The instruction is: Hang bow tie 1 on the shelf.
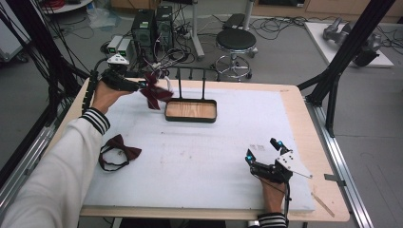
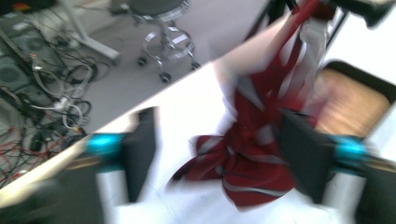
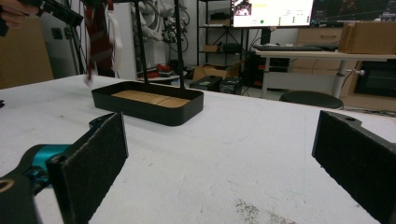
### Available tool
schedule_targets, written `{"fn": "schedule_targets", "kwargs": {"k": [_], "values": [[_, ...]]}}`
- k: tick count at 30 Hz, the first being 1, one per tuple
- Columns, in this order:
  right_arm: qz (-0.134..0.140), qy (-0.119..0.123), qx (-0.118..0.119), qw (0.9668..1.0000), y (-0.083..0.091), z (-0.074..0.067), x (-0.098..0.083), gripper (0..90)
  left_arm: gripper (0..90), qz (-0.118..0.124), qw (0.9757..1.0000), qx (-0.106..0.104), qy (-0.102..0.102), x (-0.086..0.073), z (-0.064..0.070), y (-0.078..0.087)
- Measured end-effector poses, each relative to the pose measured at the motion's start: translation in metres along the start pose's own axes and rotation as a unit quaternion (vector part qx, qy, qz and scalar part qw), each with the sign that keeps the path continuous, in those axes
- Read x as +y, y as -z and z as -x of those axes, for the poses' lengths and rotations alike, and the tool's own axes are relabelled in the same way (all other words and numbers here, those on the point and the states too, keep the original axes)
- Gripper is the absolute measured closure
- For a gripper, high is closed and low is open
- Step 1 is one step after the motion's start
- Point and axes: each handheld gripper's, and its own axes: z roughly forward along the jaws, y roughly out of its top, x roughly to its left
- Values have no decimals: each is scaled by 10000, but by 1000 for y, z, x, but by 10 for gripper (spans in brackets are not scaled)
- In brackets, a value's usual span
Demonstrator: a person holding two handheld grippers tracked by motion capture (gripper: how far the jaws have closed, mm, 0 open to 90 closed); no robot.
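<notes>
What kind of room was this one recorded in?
Most likely a robotics lab or workshop: computer towers with tangled cables on the floor, a monitor on a desk behind, and a black metal frame around the padded table.

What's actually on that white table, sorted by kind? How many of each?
Dark red bow ties: 2, a striped bow tie hanging at the rack by the left gripper, a plain bow tie lying flat on the pad.
Black tray with rack: 1.
Hand-held grippers: 2, counting the right gripper.
Total: 5.
</notes>
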Motion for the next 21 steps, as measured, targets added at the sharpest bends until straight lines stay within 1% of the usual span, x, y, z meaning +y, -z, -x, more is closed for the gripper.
{"fn": "schedule_targets", "kwargs": {"k": [1,2,4,8,10,13,16,17,19,21], "values": [[-1,-3,-7,10000,0,0,0,26,169,71,10000,-17,46,0,0,2],[2,2,-6,10000,0,0,0,26,160,115,9999,-83,27,0,-1,4],[3,3,-6,10000,0,0,0,26,159,221,9997,-93,-14,-1,-2,8],[0,0,0,10000,0,0,0,26,158,379,9992,-137,26,-1,-2,13],[-1,2,-2,10000,0,0,0,26,158,392,9992,-126,15,-1,-1,16],[-2,-10,-5,10000,0,0,0,25,158,477,9987,-181,-26,-1,2,20],[-2,1,-18,10000,0,0,0,26,158,685,9973,-261,-79,0,6,25],[0,2,-12,10000,0,0,0,25,158,774,9965,-317,-81,0,8,26],[-3,-4,-13,10000,0,0,0,26,158,887,9954,-339,-128,-1,12,30],[-3,-5,-11,10000,0,0,0,26,158,1073,9934,-377,-142,-5,16,35]]}}
